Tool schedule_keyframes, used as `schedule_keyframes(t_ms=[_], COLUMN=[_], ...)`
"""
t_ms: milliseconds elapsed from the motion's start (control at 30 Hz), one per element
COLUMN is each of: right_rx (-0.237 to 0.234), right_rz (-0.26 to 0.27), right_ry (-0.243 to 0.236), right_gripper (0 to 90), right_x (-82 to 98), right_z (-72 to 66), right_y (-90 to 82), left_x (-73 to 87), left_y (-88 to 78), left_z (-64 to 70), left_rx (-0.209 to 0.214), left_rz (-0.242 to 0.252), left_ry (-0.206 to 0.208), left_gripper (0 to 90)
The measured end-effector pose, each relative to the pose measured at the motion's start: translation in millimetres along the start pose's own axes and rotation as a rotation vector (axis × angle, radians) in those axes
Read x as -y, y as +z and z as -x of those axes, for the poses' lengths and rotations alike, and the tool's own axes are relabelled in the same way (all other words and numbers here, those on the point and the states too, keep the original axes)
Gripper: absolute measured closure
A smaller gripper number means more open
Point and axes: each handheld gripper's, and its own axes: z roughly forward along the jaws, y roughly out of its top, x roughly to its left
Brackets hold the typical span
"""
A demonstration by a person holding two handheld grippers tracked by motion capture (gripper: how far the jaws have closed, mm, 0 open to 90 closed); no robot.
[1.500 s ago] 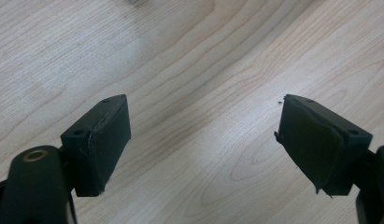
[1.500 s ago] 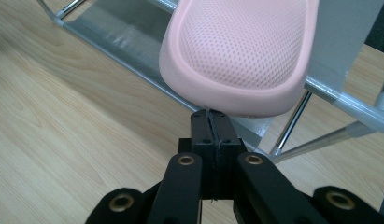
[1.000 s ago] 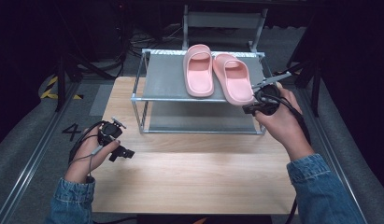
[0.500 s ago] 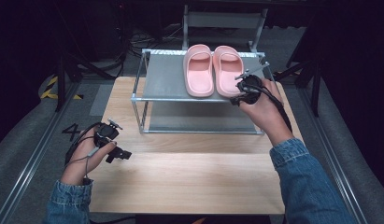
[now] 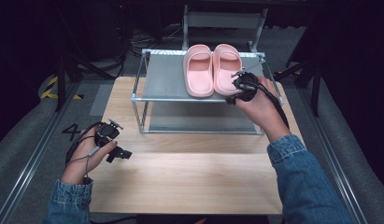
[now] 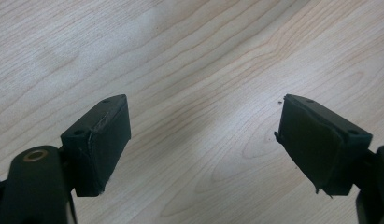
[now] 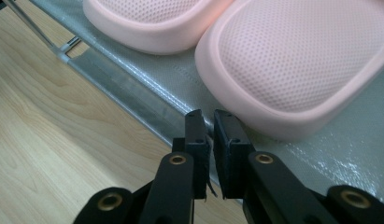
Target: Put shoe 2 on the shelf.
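Note:
Two pink slippers lie side by side on top of a grey metal rack (image 5: 166,79), the left slipper (image 5: 199,70) and the right slipper (image 5: 226,67), heels toward me. My right gripper (image 5: 232,98) is at the rack's front edge, just off the right slipper's heel. In the right gripper view its jaws (image 7: 207,119) have just been opening. A narrow gap stands between them with nothing in it, and the right slipper's heel (image 7: 302,60) lies just beyond. My left gripper (image 5: 124,154) rests low over the wooden table (image 5: 189,182), open (image 6: 203,135) and holding nothing.
The rack has a lower shelf (image 5: 203,122) and stands at the back of the table. Its front rail (image 7: 133,107) runs just under my right jaws. Dark floor, cables and stands surround the table.
My right hand has moved left along the rack's front. The right slipper's heel has swung left, so it lies parallel to the other. The left hand has stayed put.

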Motion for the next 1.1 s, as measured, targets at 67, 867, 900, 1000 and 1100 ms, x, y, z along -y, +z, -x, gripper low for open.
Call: schedule_keyframes(t_ms=[67, 867, 900, 1000, 1100], right_rx=[-0.006, 0.007, 0.006, 0.008, 0.013], right_rz=[0.008, 0.117, 0.120, 0.128, 0.126], right_ry=[0.008, 0.008, 0.009, -0.007, -0.015], right_gripper=[82.8, 53.1, 52.5, 49.7, 47.6], right_x=[2.2, 52.2, 54.3, 65.0, 73.4], right_z=[0.7, 16.2, 16.4, 17.8, 18.6], right_y=[-3.4, -56.1, -57.7, -63.3, -66.7], left_x=[-1.3, 5.6, 8.2, 15.9, 20.6], left_y=[0.9, -0.2, -1.3, -4.9, -6.6], left_z=[0.7, -0.3, -0.7, -1.9, -2.9], left_rx=[0.006, -0.018, -0.017, -0.029, -0.029], left_rz=[0.000, 0.019, 0.020, 0.038, 0.049], left_ry=[-0.001, -0.010, -0.013, -0.027, -0.030], left_gripper=[17.7, 17.8, 17.7, 17.7, 17.7])
